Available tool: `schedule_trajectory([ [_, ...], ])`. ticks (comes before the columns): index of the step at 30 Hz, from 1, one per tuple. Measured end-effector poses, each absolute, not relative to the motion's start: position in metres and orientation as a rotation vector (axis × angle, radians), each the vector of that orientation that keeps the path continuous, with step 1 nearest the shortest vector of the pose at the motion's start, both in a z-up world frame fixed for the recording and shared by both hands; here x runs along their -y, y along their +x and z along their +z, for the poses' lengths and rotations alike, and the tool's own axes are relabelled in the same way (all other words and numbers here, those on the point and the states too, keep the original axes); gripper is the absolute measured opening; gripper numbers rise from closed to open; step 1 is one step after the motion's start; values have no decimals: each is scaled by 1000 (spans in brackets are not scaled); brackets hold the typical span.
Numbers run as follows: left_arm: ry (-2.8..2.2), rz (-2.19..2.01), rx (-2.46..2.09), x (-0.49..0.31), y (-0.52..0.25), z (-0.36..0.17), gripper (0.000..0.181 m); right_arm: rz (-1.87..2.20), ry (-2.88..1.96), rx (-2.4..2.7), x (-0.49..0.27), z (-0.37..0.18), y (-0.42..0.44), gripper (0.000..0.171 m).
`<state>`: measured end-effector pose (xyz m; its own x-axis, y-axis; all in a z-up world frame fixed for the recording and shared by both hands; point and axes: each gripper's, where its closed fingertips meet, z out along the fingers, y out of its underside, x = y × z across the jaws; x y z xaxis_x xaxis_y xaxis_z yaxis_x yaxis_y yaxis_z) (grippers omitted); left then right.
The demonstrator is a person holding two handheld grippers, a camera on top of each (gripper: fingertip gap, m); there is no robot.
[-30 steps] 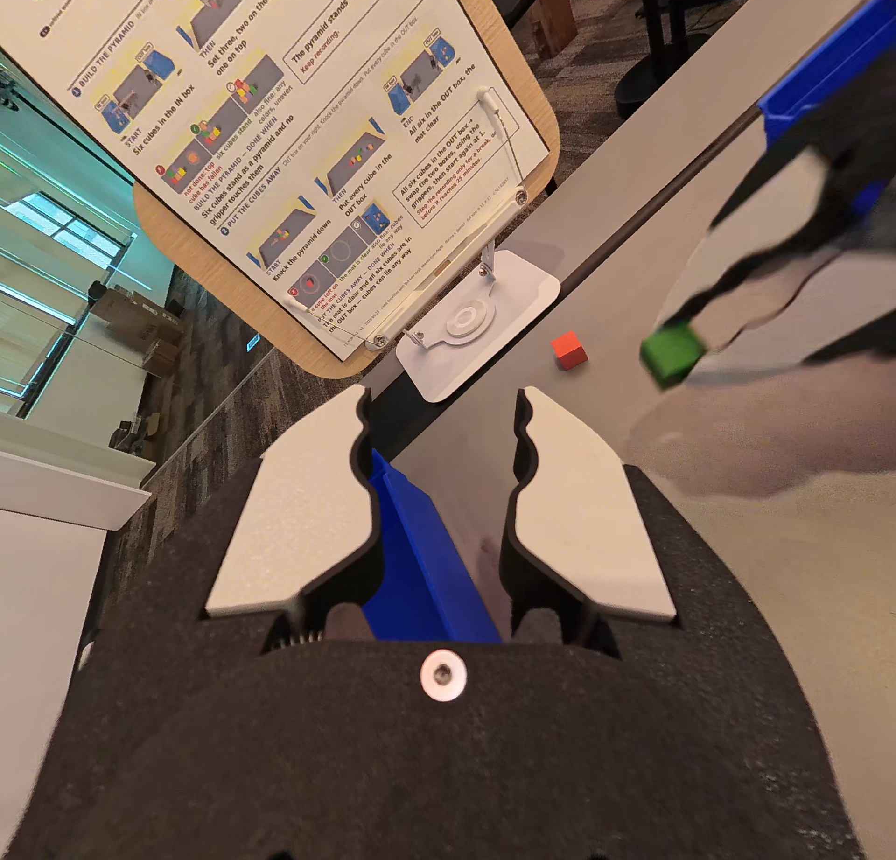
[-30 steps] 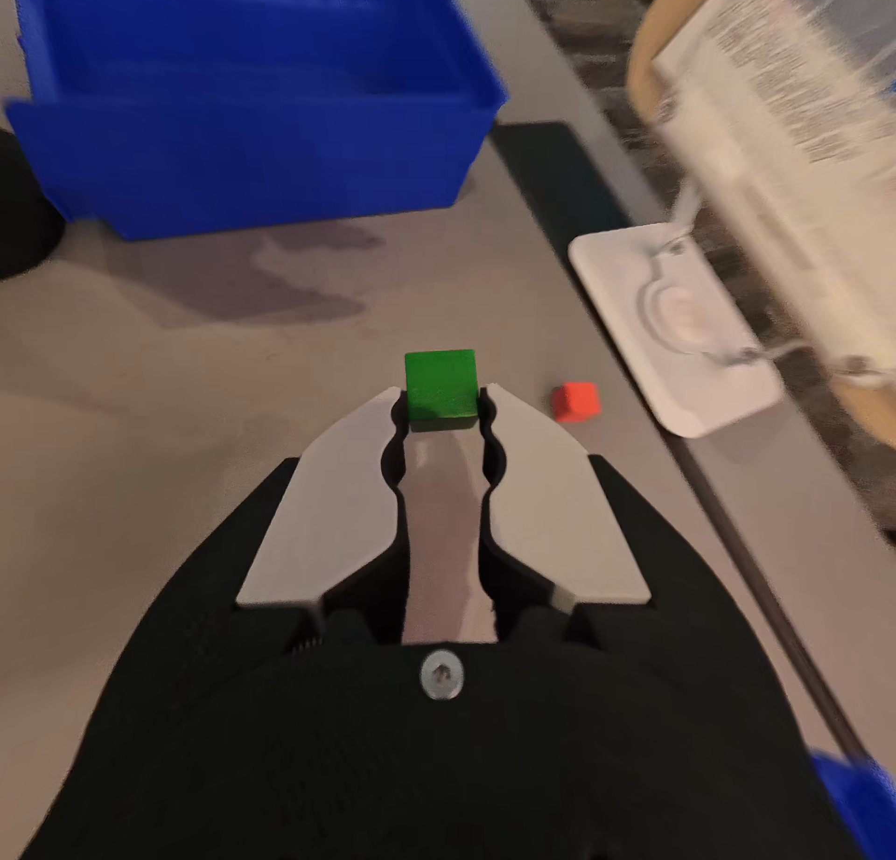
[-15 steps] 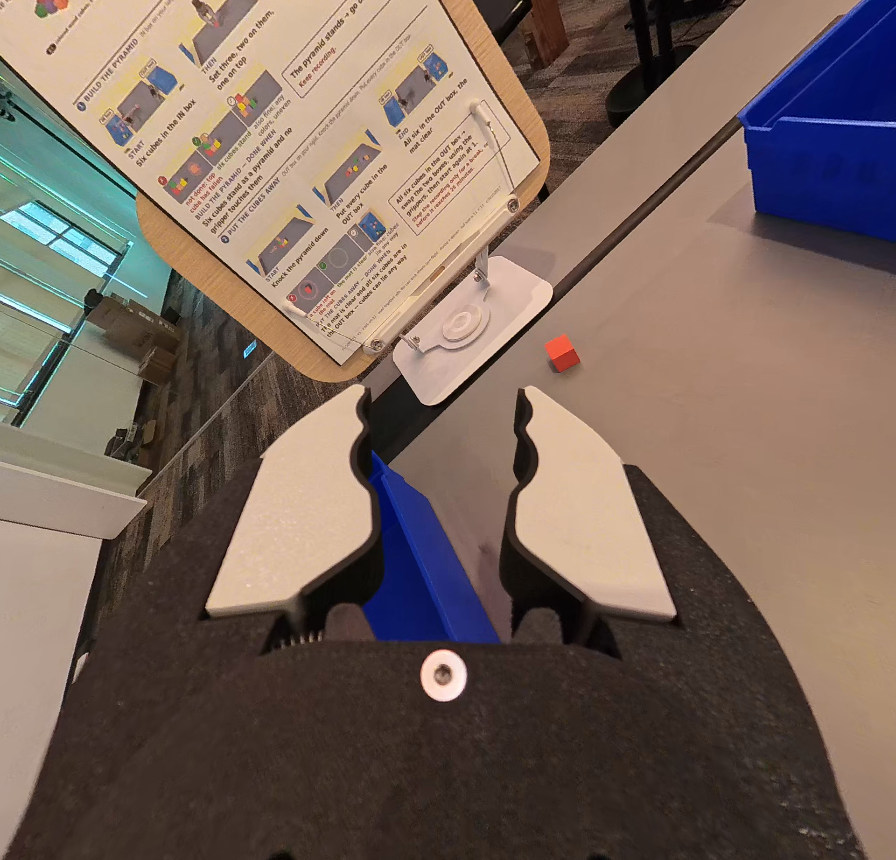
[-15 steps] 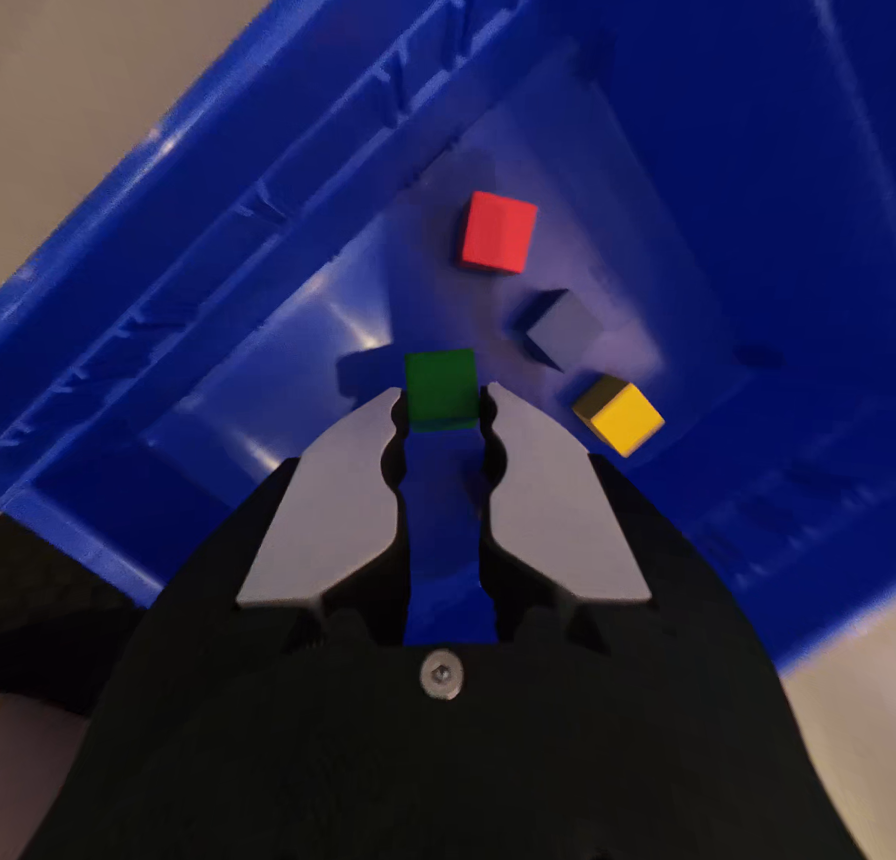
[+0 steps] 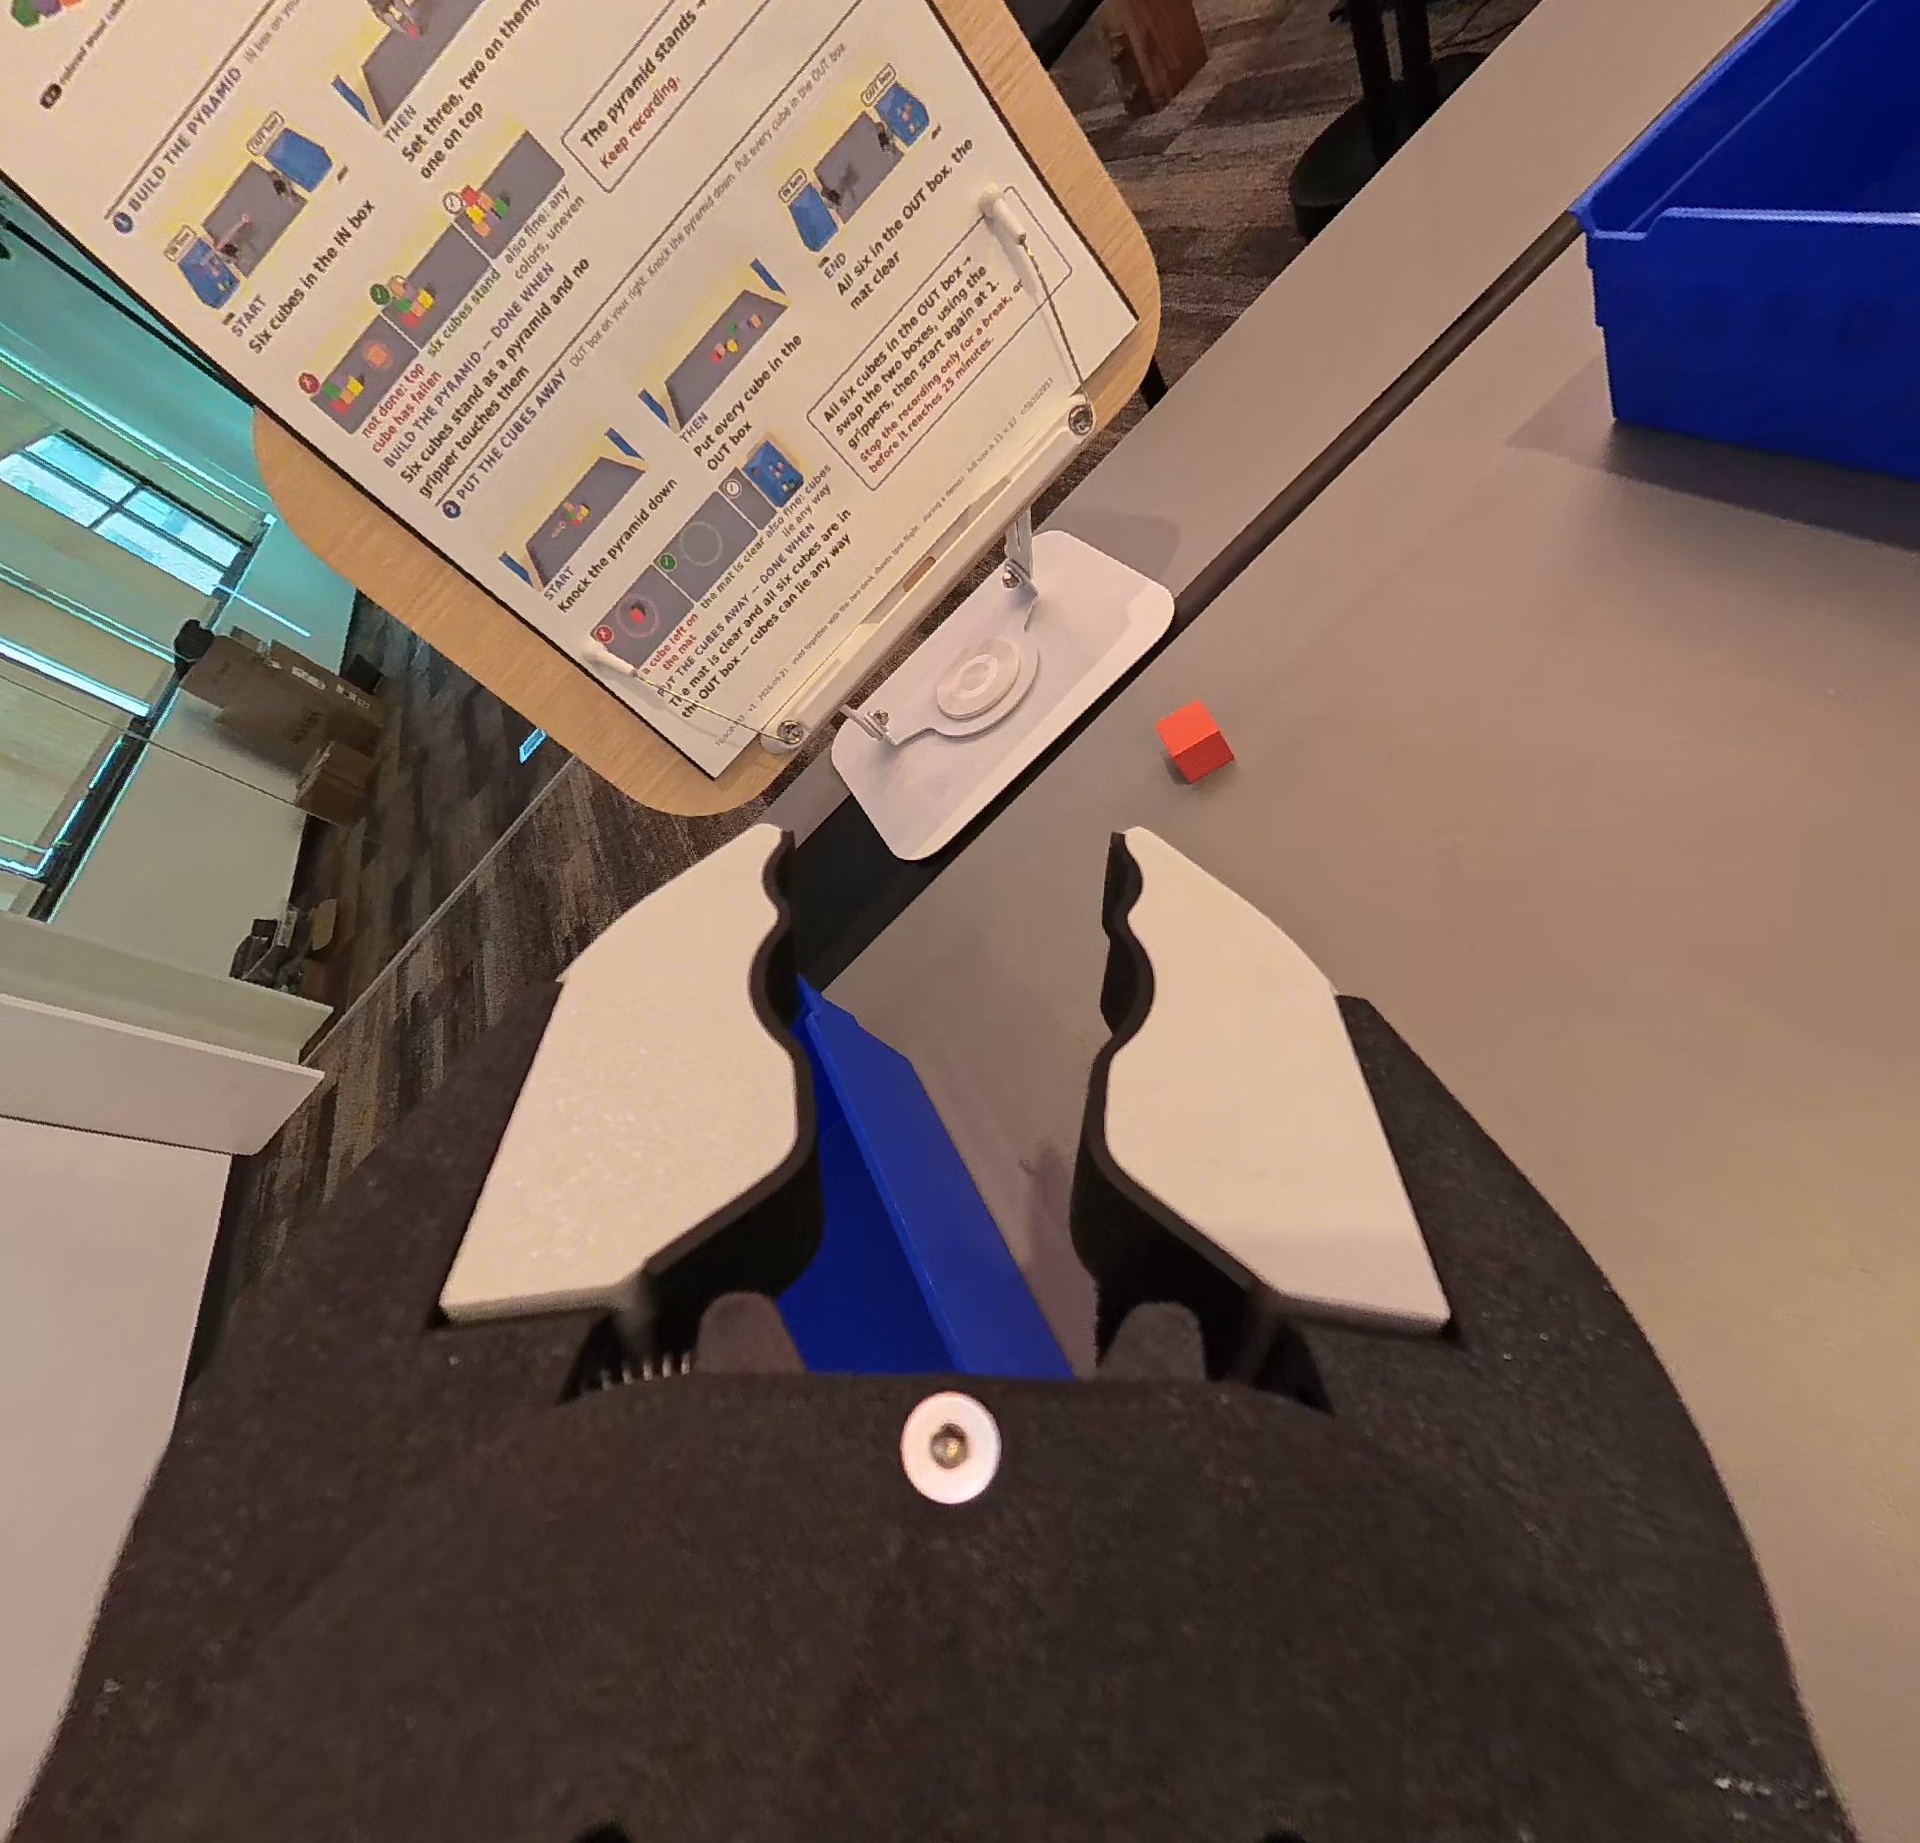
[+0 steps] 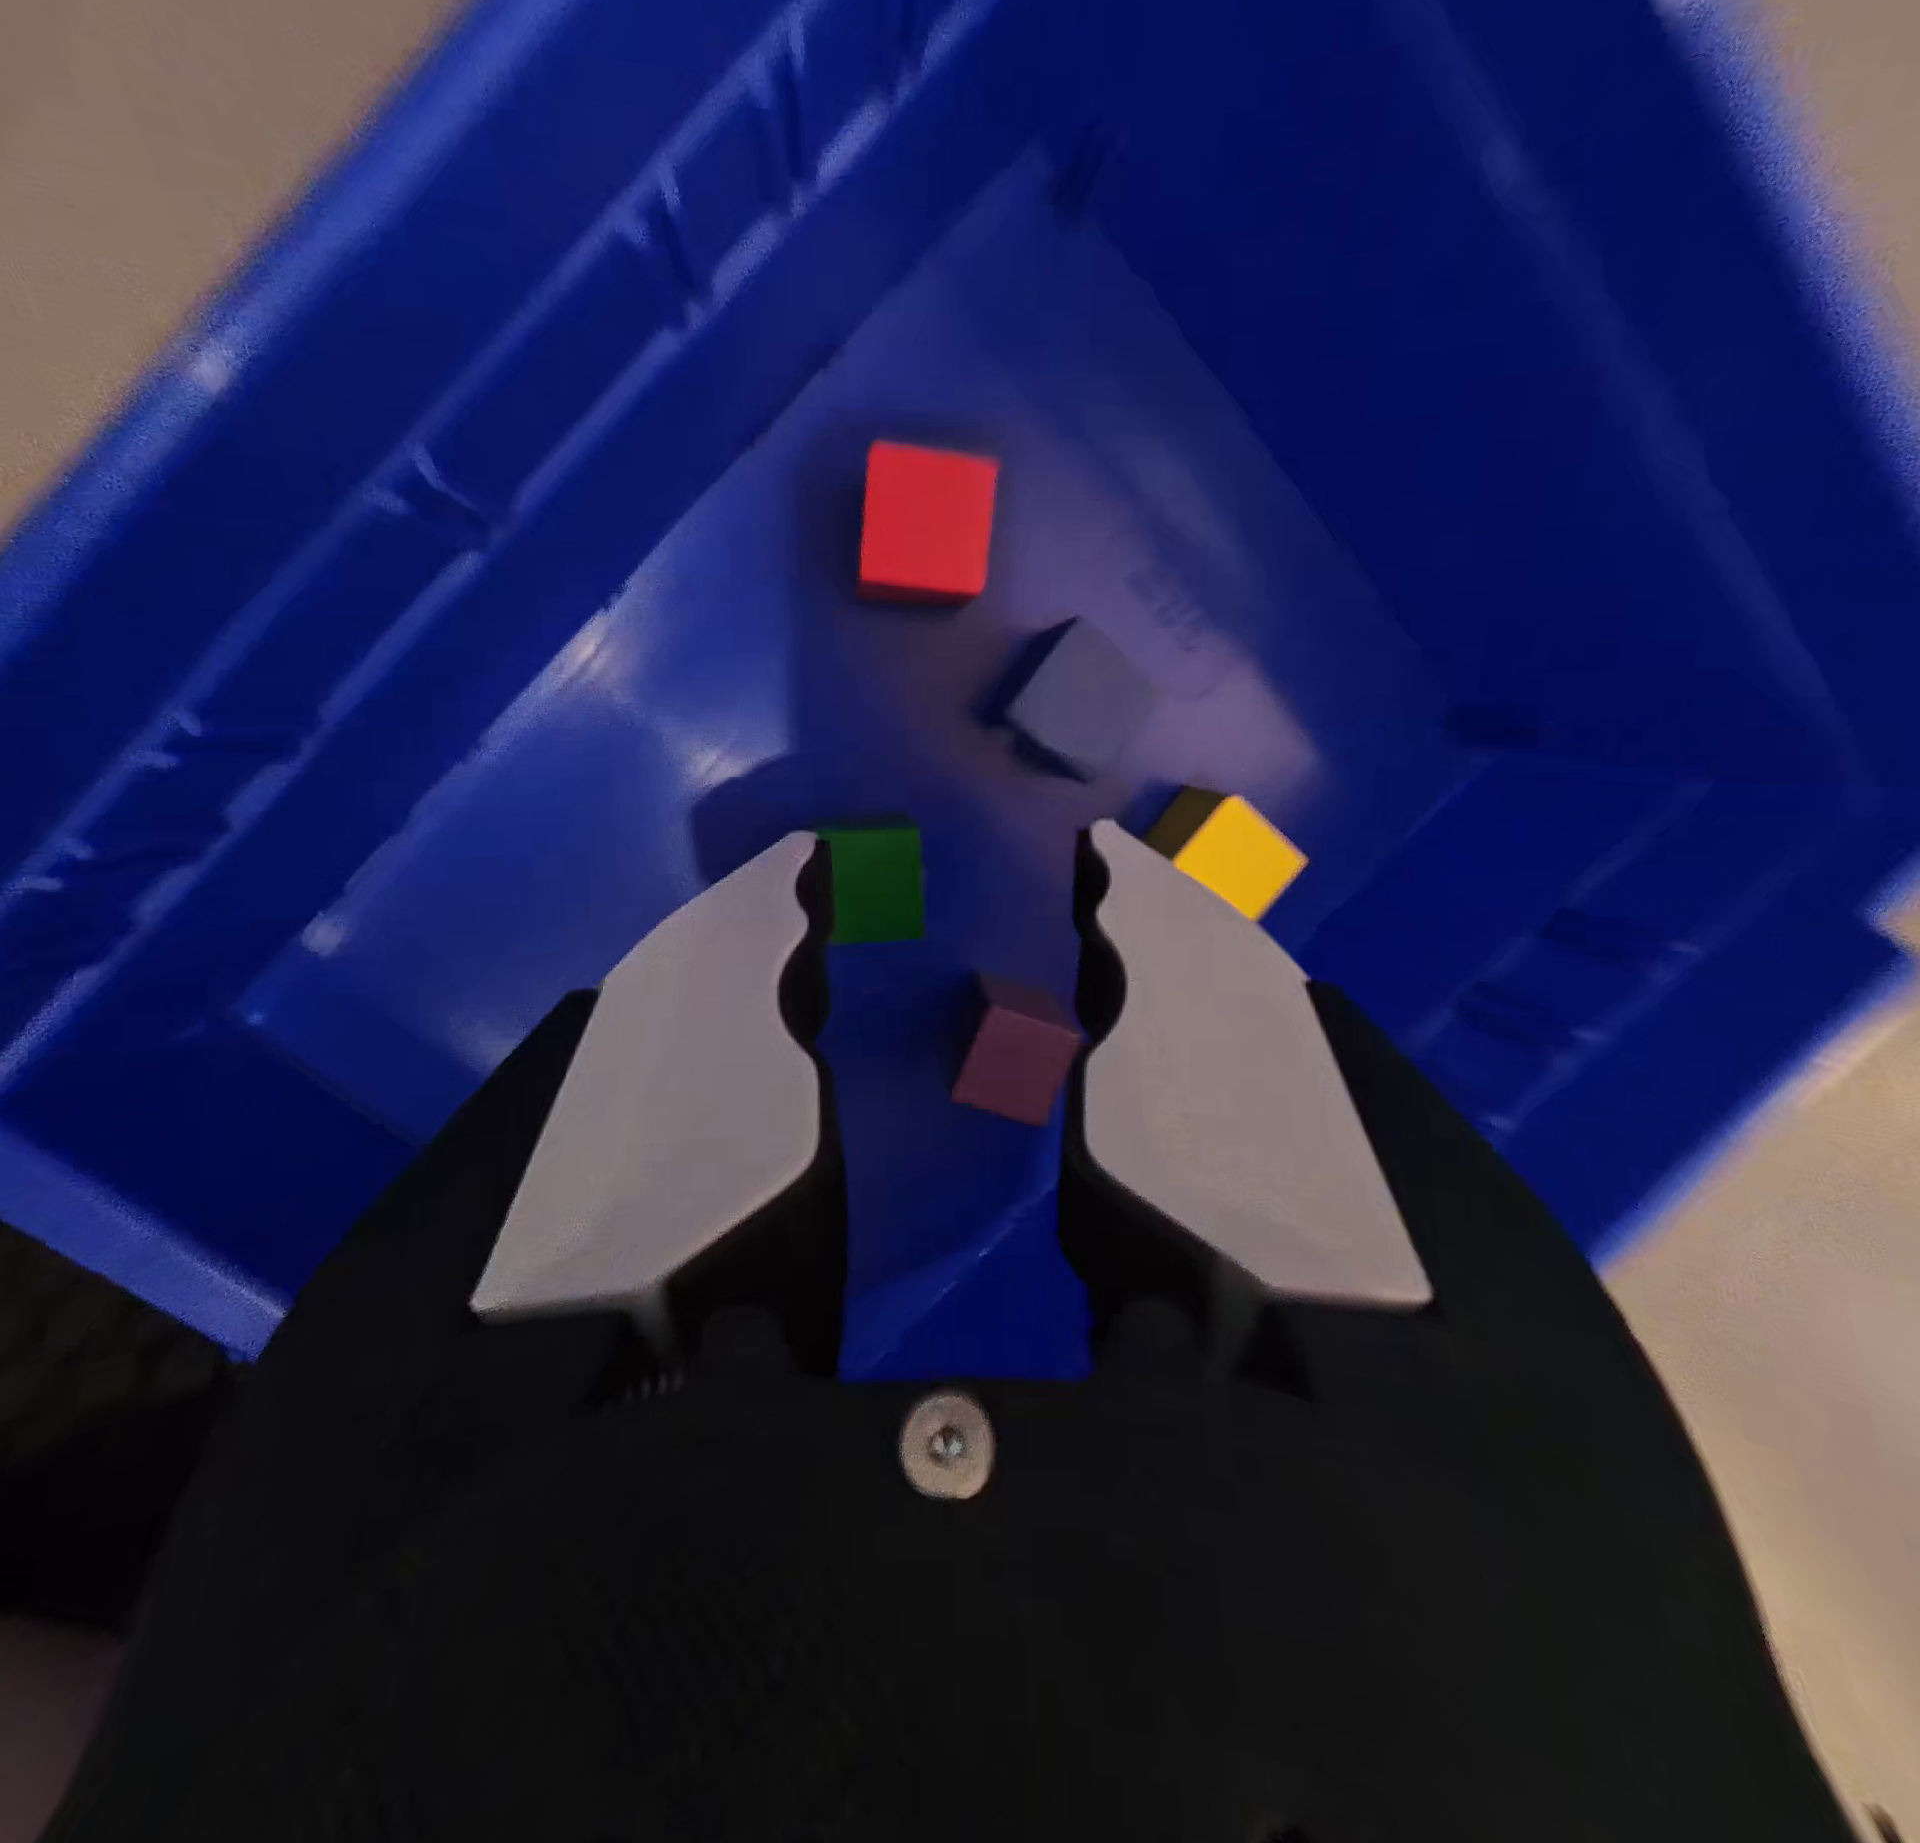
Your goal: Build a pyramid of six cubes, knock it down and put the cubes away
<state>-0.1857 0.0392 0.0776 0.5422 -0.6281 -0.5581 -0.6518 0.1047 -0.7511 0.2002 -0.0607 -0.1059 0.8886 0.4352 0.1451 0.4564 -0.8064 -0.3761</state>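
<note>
- Your right gripper (image 6: 945, 884) has just let go: half a second ago its jaws pinched the green cube (image 6: 876, 884); now they stand apart over the blue bin (image 6: 499, 588) and the cube sits free by the left fingertip, low in the bin. Blur hides whether it has landed.
- Four more cubes lie on the bin floor: red cube (image 6: 928, 520), grey-blue cube (image 6: 1081, 702), yellow cube (image 6: 1236, 853) and purple cube (image 6: 1013, 1050). With the green one, that makes five put away.
- One orange-red cube (image 5: 1195, 741) is left on the grey table (image 5: 1558, 962), near the white base of the instruction board (image 5: 582, 318) and well apart from the bin.
- Your left gripper (image 5: 943, 894) has not moved in the last second; its jaws are spread and empty, above the edge of a second blue bin (image 5: 894, 1201).
- I judge the last step is fetching that cube.
</note>
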Motion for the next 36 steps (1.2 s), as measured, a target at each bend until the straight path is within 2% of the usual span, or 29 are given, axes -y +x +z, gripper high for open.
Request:
schedule_trajectory([
  [3, -1575, 29, -1109, -42, -189, 80, 57, -190, -2483, 631, 41, -56, 180, 46],
  [5, -1583, 34, -1091, -45, -194, 82, 57, -272, -2319, 644, 21, -17, 148, 53],
  [8, -1600, 68, -1042, -54, -209, 86, 57, -119, -2039, 683, -9, 27, 58, 57],
  [10, -1613, 119, -996, -62, -222, 90, 57, 75, -1899, 692, -23, 35, -4, 57],
  [13, -1625, 187, -939, -71, -241, 95, 57, 175, -1861, 771, -42, 3, -61, 57],
  [17, -1628, 180, -926, -70, -248, 99, 57, -35, -1964, 857, -79, -62, -76, 55],
  [20, -1615, 162, -928, -68, -246, 101, 56, -69, -2036, 841, -106, -91, -79, 54],
  [30, -1600, 161, -1008, -62, -230, 93, 57, -10, -2239, 709, -169, -147, -53, 53],
  [32, -1601, 164, -1020, -62, -228, 91, 57, 56, -2221, 679, -172, -143, -55, 33],
  [33, -1603, 165, -1026, -62, -227, 89, 57, 137, -2208, 667, -171, -138, -63, 29],
  [36, -1607, 174, -1042, -62, -225, 86, 57, 228, -2226, 623, -162, -122, -72, 29],
])
